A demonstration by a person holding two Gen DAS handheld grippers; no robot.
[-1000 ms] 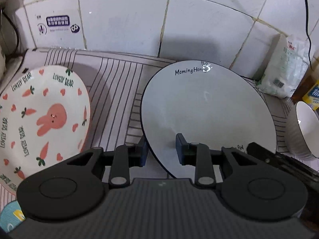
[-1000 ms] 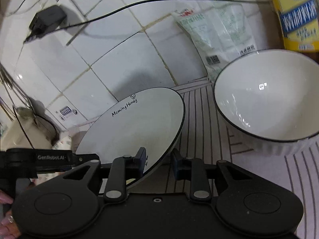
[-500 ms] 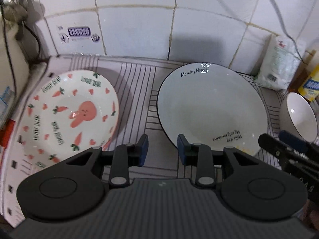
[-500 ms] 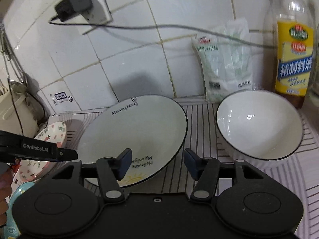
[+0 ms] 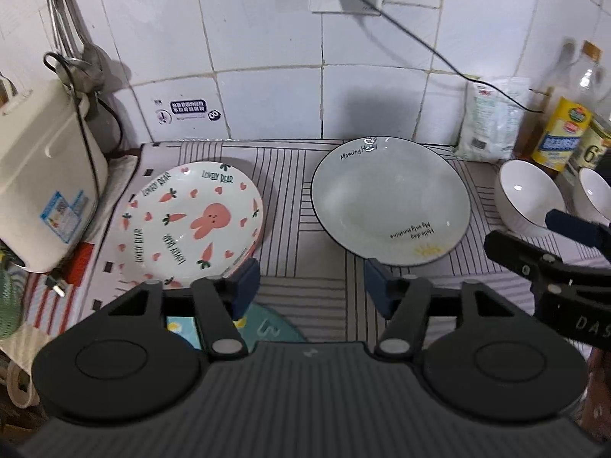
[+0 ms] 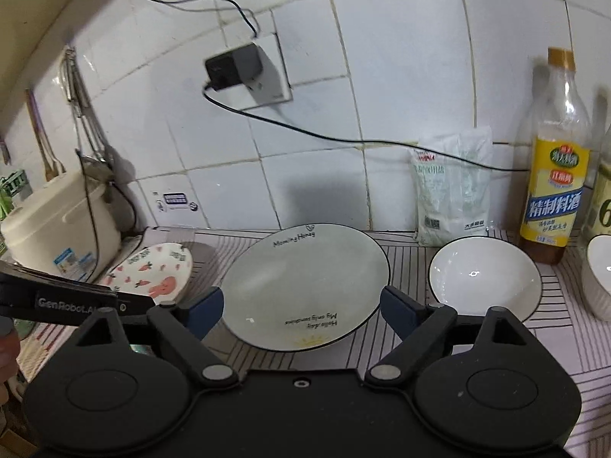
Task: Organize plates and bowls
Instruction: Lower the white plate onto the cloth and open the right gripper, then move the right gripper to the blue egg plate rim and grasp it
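- Plates lie flat on the striped worktop: the rabbit plate at left, the grey plate just beside it, apart.
- Left hand-held gripper gapes wide, empty, hanging above the near rims of both plates.
- Right hand-held gripper is spread wide, empty, over the grey plate's near edge.
- White bowl sits right of the grey plate; a second bowl is cut off by the frame.
- Teal mat is mostly hidden behind the left gripper.
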